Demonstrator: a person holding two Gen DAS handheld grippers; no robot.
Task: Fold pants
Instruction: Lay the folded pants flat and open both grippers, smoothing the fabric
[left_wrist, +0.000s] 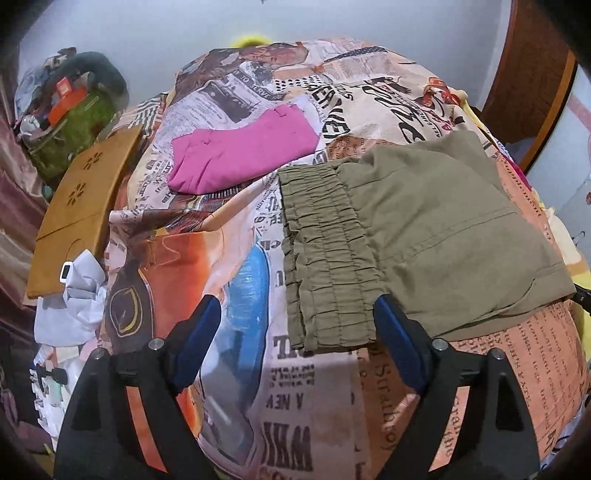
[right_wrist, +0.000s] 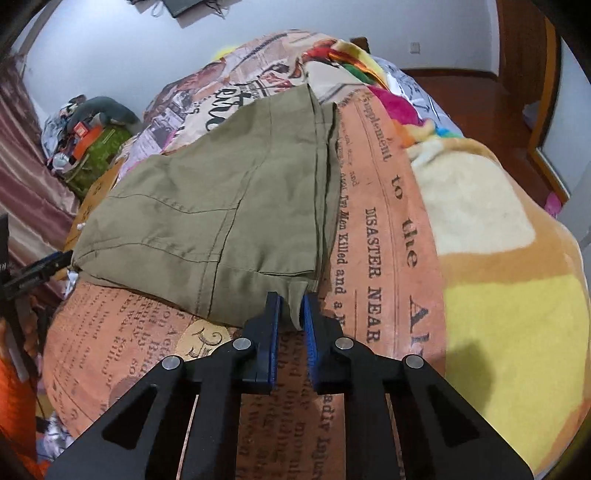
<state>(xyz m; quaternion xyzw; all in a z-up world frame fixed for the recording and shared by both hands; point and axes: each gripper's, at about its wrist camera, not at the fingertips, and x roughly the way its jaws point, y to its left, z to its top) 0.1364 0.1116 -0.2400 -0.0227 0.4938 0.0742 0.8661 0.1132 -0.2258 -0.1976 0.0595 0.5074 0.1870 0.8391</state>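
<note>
Olive green pants (left_wrist: 424, 236) lie folded on the newspaper-print bedspread (left_wrist: 314, 387), their elastic waistband (left_wrist: 325, 258) toward the left gripper. My left gripper (left_wrist: 295, 314) is open and empty, its jaws spread wide just short of the waistband's near end. In the right wrist view the same pants (right_wrist: 207, 214) lie ahead and to the left. My right gripper (right_wrist: 291, 314) is shut on a small corner of the pants' near edge (right_wrist: 295, 295). The left gripper's tip (right_wrist: 48, 264) shows at the left of that view.
Folded pink pants (left_wrist: 240, 155) lie farther back on the bed. A wooden board (left_wrist: 81, 218) and a green bag (left_wrist: 85, 122) sit at the left with crumpled white cloth (left_wrist: 77, 295). A yellow and cream fleece blanket (right_wrist: 498, 277) covers the bed's right side.
</note>
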